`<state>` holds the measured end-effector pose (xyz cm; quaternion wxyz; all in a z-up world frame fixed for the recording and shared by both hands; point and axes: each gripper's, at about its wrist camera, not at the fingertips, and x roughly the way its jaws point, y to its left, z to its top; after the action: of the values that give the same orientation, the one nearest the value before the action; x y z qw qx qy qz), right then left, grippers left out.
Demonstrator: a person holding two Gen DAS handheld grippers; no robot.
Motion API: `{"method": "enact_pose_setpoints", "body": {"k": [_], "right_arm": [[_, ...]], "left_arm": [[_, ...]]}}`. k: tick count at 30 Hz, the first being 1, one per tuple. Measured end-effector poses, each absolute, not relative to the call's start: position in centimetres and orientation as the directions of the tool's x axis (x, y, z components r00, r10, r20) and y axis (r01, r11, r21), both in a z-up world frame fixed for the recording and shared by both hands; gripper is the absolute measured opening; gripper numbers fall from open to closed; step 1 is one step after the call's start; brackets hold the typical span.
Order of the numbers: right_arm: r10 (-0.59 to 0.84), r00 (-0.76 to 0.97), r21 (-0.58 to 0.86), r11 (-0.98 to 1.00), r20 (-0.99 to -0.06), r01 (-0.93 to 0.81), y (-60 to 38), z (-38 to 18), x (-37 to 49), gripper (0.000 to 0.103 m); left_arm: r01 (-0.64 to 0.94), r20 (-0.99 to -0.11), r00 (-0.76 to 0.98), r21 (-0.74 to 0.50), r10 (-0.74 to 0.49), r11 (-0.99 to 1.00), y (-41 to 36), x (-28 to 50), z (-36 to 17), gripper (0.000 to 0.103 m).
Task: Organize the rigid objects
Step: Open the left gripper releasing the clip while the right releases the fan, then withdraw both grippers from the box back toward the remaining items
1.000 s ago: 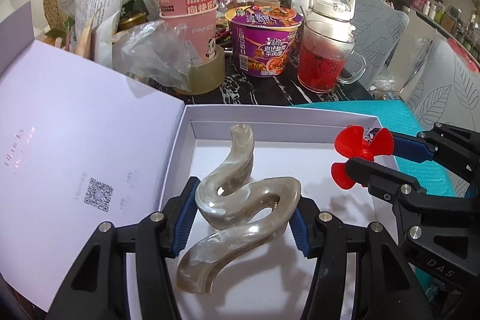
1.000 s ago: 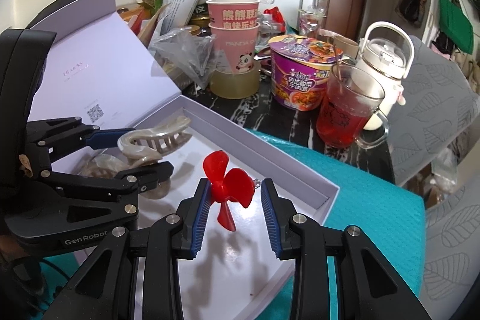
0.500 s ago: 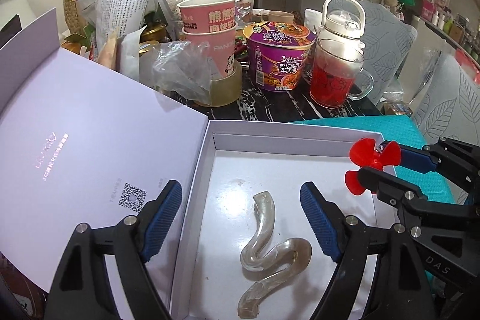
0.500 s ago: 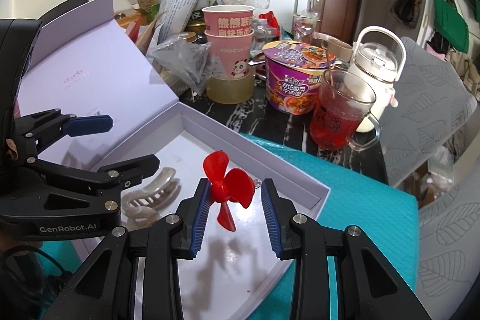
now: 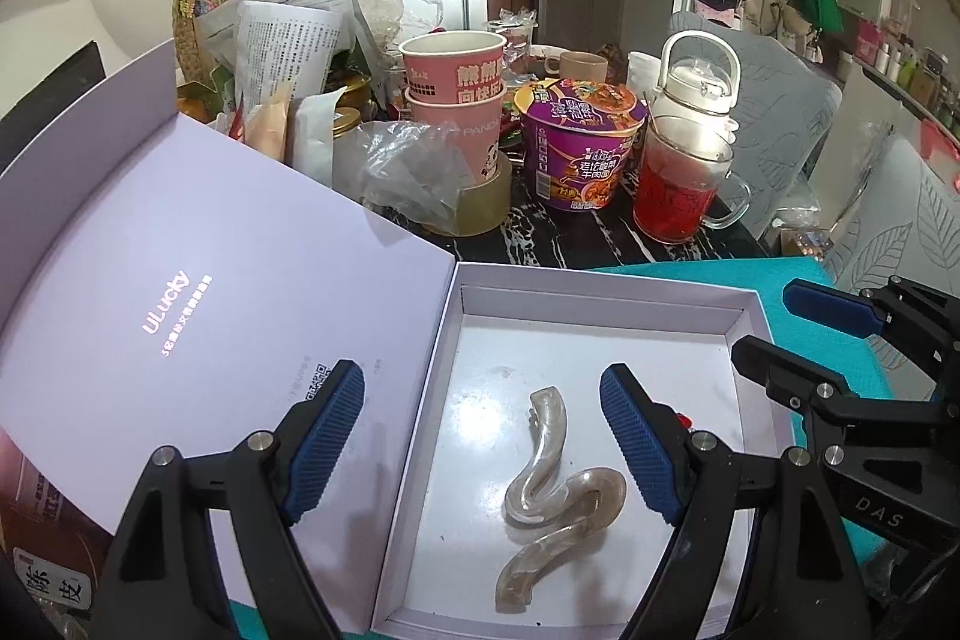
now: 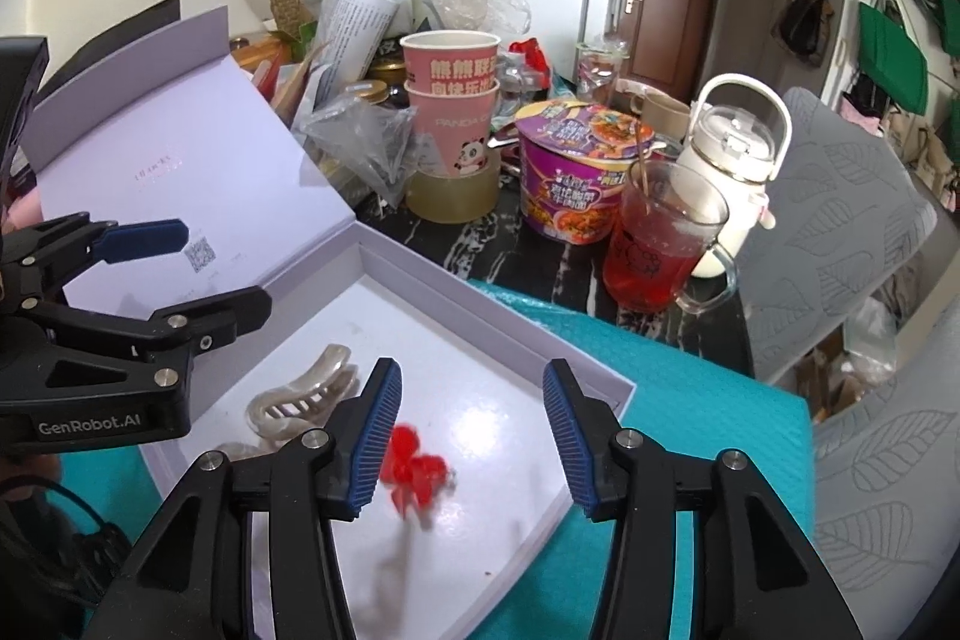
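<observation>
Both pieces are now inside the open lavender gift box (image 5: 744, 334). The pearly hair claw clip (image 5: 555, 484) lies on the box floor, toward its near edge, and the left claw (image 5: 483, 445) hangs above it with its jaws spread wide and nothing between them. The right claw (image 6: 471, 439) has just been opening; its jaws stand apart and the red propeller-shaped piece (image 6: 414, 475) is blurred below and between them, near the left pad, apparently free of the grip, though whether it has settled on the floor I cannot tell.

The main risk is that light red piece. If it lands on a blade it may bounce or skid toward the near right rim, which is low, and end up on the teal mat (image 6: 690, 400). A hasty withdrawal of the right claw could also clip it or nudge the box. The box's far edge sits close to the glass mug of red drink (image 6: 660, 250) and the instant noodle bowl (image 6: 576, 178), so any shove of the box that way risks a spill on the desk.
</observation>
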<state>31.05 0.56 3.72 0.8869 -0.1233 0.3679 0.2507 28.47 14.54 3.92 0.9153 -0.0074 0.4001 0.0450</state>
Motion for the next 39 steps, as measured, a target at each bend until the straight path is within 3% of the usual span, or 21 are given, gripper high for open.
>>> {"method": "enact_pose_setpoints", "body": {"k": [23, 39], "right_arm": [[0.393, 0.693, -0.082, 0.835, -0.604, -0.544, -2.2, 12.1, 20.8, 0.049], [0.354, 0.747, -0.136, 0.852, -0.563, -0.506, -4.8, 13.8, 12.5, 0.049]], "left_arm": [[-0.073, -0.609, 0.789, 0.038, 0.081, 0.997, 10.6, 17.6, 13.0, 0.081], [-0.037, -0.561, 0.826, 0.037, 0.052, 0.999, 8.1, 11.1, 14.4, 0.081]]}}
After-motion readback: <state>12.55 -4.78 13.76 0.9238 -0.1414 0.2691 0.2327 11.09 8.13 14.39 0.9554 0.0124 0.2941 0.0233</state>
